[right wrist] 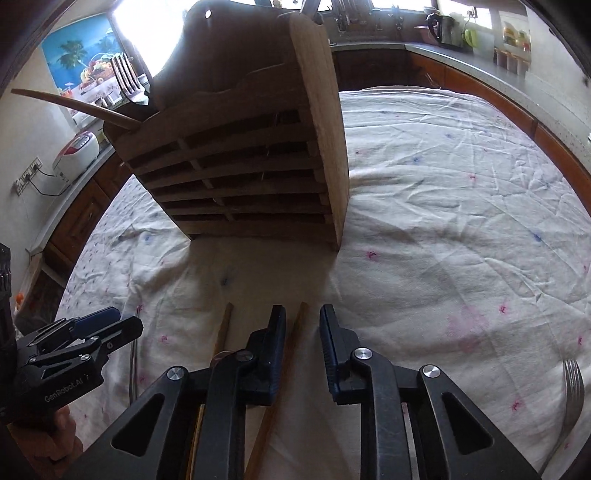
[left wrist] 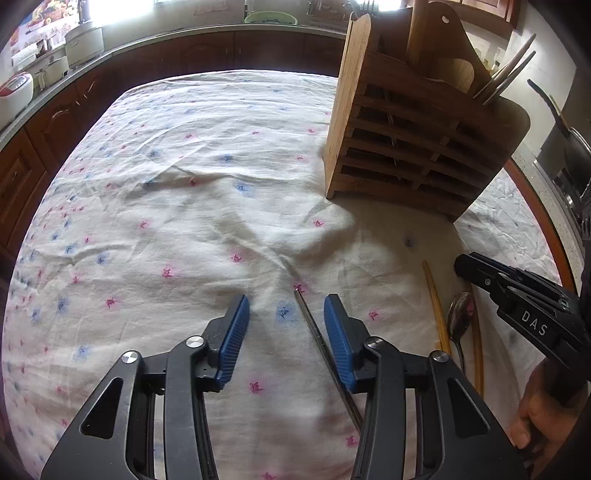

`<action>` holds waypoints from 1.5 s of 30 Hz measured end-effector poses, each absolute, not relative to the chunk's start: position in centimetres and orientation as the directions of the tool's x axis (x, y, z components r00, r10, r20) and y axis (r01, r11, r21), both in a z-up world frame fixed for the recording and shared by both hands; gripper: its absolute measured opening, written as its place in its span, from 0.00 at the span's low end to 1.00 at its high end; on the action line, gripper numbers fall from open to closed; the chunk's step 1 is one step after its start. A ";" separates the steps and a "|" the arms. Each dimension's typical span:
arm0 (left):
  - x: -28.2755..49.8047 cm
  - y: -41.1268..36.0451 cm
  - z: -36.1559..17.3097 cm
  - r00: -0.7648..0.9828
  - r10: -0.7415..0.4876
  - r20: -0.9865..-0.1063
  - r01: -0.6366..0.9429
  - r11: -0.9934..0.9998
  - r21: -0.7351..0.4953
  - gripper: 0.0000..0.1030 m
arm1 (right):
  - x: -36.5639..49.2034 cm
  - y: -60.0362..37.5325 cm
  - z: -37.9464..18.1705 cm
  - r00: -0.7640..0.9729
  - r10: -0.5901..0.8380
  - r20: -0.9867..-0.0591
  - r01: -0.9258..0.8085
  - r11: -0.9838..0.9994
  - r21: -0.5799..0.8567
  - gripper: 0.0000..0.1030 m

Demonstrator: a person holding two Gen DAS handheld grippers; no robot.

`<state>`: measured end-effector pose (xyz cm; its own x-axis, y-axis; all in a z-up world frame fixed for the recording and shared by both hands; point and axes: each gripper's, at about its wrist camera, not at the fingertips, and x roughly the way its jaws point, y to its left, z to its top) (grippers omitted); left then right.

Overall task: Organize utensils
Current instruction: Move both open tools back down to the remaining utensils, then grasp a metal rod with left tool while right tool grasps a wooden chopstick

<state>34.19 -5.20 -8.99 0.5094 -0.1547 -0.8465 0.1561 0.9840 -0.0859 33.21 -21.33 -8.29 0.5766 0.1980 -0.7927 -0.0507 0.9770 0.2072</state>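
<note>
A wooden slatted utensil holder stands on the flowered tablecloth; a fork and wooden chopsticks stick out of it. My left gripper is open low over the cloth. A thin metal utensil handle lies between its jaws, close to the right pad. My right gripper is open too, and a wooden chopstick lies between its jaws beside the left finger. A second chopstick and a metal spoon lie between the two grippers.
A loose fork lies on the cloth at the right. The table's wooden rim runs close behind the holder, with a dark pan beyond. Kitchen counters with a rice cooker and a kettle ring the table.
</note>
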 end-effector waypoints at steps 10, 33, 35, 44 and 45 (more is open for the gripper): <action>33.9 -5.9 -9.0 0.526 -0.158 -0.835 0.209 0.976 -0.053 0.05 | 32.8 -19.9 -8.2 0.582 0.120 -0.805 -0.085 0.993 0.087 0.08; 34.7 -7.8 -9.5 0.501 -0.127 -0.856 0.250 0.968 0.002 0.15 | 27.8 -23.2 -3.1 0.660 0.287 -0.694 -0.091 0.948 0.305 0.05; 34.7 -7.9 -9.6 0.509 -0.129 -0.851 0.263 0.965 0.011 0.08 | 27.7 -23.4 -3.0 0.666 0.290 -0.688 -0.088 0.946 0.313 0.05; 32.7 -4.1 -6.6 0.549 -0.249 -0.798 0.241 0.961 -0.134 0.00 | 27.0 -23.3 -1.7 0.694 0.300 -0.654 -0.101 0.940 0.325 0.05; 32.3 -3.7 -6.1 0.553 -0.263 -0.791 0.244 0.958 -0.148 0.00 | 26.9 -23.2 -1.4 0.697 0.305 -0.649 -0.107 0.939 0.327 0.05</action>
<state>32.28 -3.73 -6.12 0.5525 -0.2629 -0.7910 0.2441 0.9584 -0.1481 26.90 -23.21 -1.44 0.6968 0.3052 -0.6491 -0.1071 0.9391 0.3266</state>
